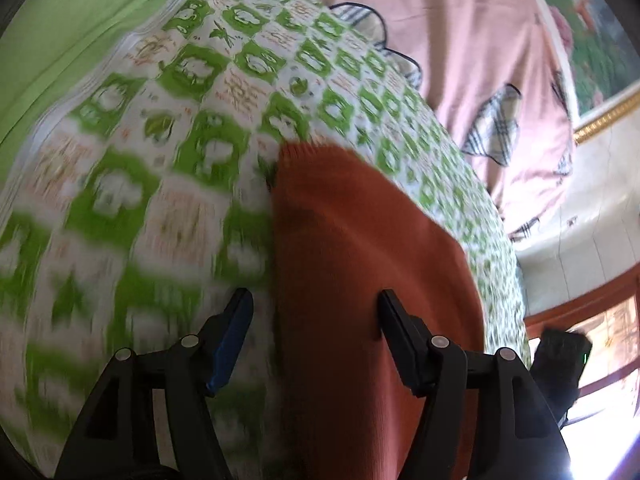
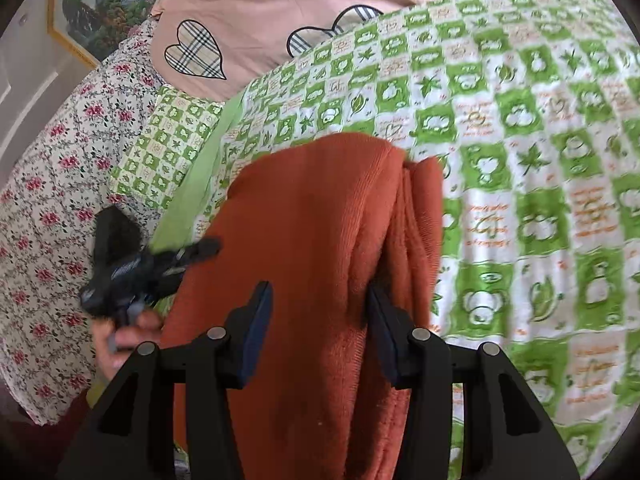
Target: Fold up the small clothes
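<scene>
Right gripper (image 2: 320, 312) jaws spread, hovering over rust-orange knit garment (image 2: 320, 240), pads not pinching; left gripper (image 1: 316, 320) likewise spread, one finger over the knit, other over the bedspread, nothing held; garment lying on green-checked bedspread (image 2: 520, 140), folded into a narrow stacked strip, layered edges visible on right side; probably one more fold or tidy-up left; beyond, pink heart-patch quilt (image 2: 260, 8), untouched.
</scene>
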The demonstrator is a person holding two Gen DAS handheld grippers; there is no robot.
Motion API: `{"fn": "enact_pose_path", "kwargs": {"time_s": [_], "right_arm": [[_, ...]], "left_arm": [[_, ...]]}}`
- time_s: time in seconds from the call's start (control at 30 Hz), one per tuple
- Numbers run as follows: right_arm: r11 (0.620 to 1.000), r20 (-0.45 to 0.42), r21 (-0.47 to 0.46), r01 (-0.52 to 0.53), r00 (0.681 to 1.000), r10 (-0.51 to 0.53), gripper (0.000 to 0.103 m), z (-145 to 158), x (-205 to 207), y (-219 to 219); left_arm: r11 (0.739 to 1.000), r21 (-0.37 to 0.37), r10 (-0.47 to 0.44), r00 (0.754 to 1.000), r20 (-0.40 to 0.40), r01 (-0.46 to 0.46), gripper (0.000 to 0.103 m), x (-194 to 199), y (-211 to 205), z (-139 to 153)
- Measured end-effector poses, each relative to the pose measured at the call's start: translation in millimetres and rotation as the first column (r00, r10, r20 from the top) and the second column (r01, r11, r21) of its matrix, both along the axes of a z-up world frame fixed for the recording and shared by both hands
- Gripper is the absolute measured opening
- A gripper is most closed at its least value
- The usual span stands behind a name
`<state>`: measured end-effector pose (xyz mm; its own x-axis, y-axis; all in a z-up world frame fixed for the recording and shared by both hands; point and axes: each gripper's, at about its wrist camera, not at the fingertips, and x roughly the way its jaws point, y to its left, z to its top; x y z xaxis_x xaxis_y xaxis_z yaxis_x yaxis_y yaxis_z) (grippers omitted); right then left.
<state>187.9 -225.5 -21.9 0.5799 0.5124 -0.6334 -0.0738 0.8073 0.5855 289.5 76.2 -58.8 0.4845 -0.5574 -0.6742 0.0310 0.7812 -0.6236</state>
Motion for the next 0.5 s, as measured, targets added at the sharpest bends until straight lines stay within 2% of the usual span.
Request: {"fn": "enact_pose_path", "kwargs": {"time_s": [0.1, 0.13, 0.17, 0.2, 0.23, 0.27, 0.3, 0.4, 0.43, 0.5], "right_arm": [[0.999, -0.008, 0.041, 0.007, 1.0, -0.007, 0.049, -5.0, 2.8, -7.0], [0.998, -0.011, 0.062, 0.009, 1.0, -0.008, 0.049, -6.9, 3.9, -9.7], [0.998, -0.012, 0.066, 0.01, 1.0, -0.009, 0.046, -7.4, 3.9, -11.0], [0.998, -0.015, 0.058, 0.009, 1.0, -0.008, 0.035, -8.4, 5.1, -11.4], [0.999, -0.014, 0.043, 0.006, 1.0, -0.005, 0.027, -8.4, 6.2, -10.6], [1.0, -0.009, 0.029, 0.006, 1.0, -0.006, 0.01, -7.2, 6.7, -10.2], [1.0, 0.01, 0.028, 0.008, 1.0, -0.008, 0.011, -3.3, 4.8, -11.1], [1.0, 0.163, -0.02, 0.011, 0.987, -0.007, 0.01, 25.7, -11.1, -6.4], [0.997, 0.184, -0.07, 0.021, 0.983, -0.008, 0.01, 31.3, -14.3, -2.5], [0.989, 0.138, -0.143, 0.029, 0.99, -0.009, 0.01, 25.1, -7.8, 1.2]], "left_arm": [[1.0, 0.025, 0.017, 1.0, 0.004, -0.018, 0.063, 23.2, -1.6, 2.0], [0.999, 0.034, 0.026, 1.0, 0.011, -0.027, 0.056, 30.0, -2.1, 3.3], [0.998, 0.047, 0.034, 0.999, 0.021, -0.035, 0.047, 34.5, -2.5, 5.0], [0.998, 0.061, 0.027, 0.999, 0.038, -0.03, 0.012, 40.1, -4.3, 7.3], [0.997, 0.076, 0.02, 0.999, 0.045, -0.024, 0.007, 44.0, -7.0, 9.9], [0.995, 0.098, 0.021, 0.998, 0.064, -0.027, 0.004, 45.6, -9.8, 14.7], [0.991, 0.13, 0.013, 0.994, 0.104, -0.026, 0.003, 44.0, -13.6, 22.7], [0.965, 0.26, -0.04, 0.961, 0.272, -0.034, 0.002, 25.3, -33.1, 53.5], [0.952, 0.304, -0.051, 0.957, 0.286, -0.04, 0.002, 23.8, -38.7, 55.2], [0.888, 0.458, -0.084, 0.961, 0.262, -0.047, 0.003, 28.3, -55.7, 45.5]]}}
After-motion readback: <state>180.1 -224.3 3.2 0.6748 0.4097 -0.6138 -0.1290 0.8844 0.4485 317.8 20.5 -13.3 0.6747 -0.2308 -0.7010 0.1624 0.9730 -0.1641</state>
